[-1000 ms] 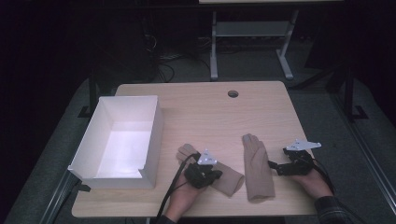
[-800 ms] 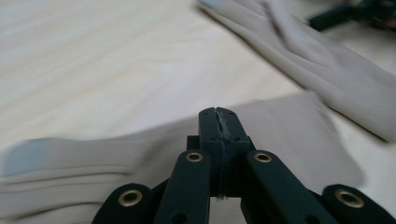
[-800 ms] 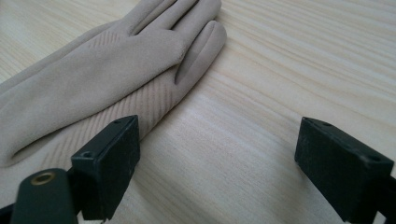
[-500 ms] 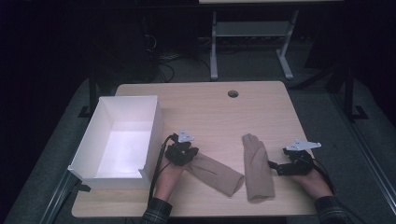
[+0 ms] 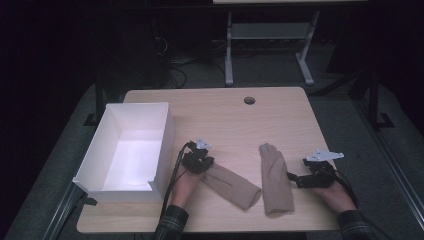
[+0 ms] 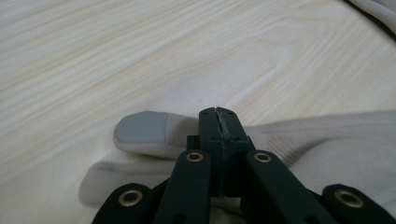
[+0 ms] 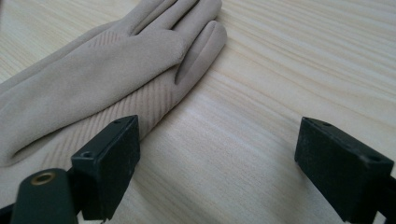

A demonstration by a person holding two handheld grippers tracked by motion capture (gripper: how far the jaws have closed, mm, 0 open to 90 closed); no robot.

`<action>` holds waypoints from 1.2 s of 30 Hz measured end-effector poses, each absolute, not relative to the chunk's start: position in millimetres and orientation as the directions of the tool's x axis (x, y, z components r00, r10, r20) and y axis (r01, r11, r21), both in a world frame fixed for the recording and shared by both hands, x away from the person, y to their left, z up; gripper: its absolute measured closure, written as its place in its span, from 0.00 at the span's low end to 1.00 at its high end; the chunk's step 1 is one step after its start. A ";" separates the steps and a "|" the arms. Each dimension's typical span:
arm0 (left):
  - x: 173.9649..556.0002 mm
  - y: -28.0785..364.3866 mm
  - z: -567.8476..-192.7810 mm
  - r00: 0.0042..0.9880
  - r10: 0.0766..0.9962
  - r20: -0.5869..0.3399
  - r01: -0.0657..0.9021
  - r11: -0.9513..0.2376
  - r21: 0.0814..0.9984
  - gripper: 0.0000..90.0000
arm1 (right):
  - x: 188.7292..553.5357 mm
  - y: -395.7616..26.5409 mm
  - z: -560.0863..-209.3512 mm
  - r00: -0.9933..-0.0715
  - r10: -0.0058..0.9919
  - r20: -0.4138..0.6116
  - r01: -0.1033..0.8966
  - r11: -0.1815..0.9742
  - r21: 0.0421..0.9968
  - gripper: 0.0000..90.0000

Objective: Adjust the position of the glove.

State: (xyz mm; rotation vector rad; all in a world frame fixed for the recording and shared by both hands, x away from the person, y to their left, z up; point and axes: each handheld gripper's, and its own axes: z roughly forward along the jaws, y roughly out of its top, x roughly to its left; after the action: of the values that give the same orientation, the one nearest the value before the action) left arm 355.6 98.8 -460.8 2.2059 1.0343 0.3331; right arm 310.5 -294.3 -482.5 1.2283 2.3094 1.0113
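Two beige gloves lie on the wooden table (image 5: 235,122). The left glove (image 5: 232,182) lies slanted, its fingers under my left gripper (image 5: 196,161). In the left gripper view the jaws of my left gripper (image 6: 217,114) are shut and pinch the glove's fabric (image 6: 327,140) near a finger with a grey tip (image 6: 140,128). The right glove (image 5: 274,177) lies flat, fingers pointing away. My right gripper (image 5: 295,179) rests just right of it. Its jaws (image 7: 215,149) stand wide open over bare wood, with the right glove (image 7: 107,70) beside the left jaw.
A white open box (image 5: 167,132) stands at the table's left, close to my left gripper. A round cable hole (image 5: 249,100) sits near the far edge. Behind the table a metal stand (image 5: 270,45) rises from the dark floor.
My left gripper has moved left and away from the person, toward the white box, dragging the left glove with it. The right gripper and right glove have stayed put.
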 end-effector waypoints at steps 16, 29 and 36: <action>394.7 56.6 -461.2 0.717 0.697 -0.021 0.535 -0.530 0.658 1.00 | 311.2 -294.7 -482.8 -0.582 0.813 0.030 0.573 0.383 0.724 0.15; 406.0 22.5 -454.1 0.769 0.636 -0.065 0.503 -0.539 0.675 0.98 | 311.3 -294.4 -482.6 -0.583 0.812 0.034 0.575 0.383 0.723 0.15; 385.2 48.3 -430.4 0.767 0.636 -0.083 0.492 -0.501 0.712 0.90 | 311.4 -294.4 -482.6 -0.583 0.812 0.033 0.575 0.383 0.723 0.15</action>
State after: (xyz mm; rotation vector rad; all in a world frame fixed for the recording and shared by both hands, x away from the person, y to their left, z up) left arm 385.2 48.3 -430.4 2.2013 0.8379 0.2444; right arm 311.4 -294.4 -482.6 1.2114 2.3207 1.0160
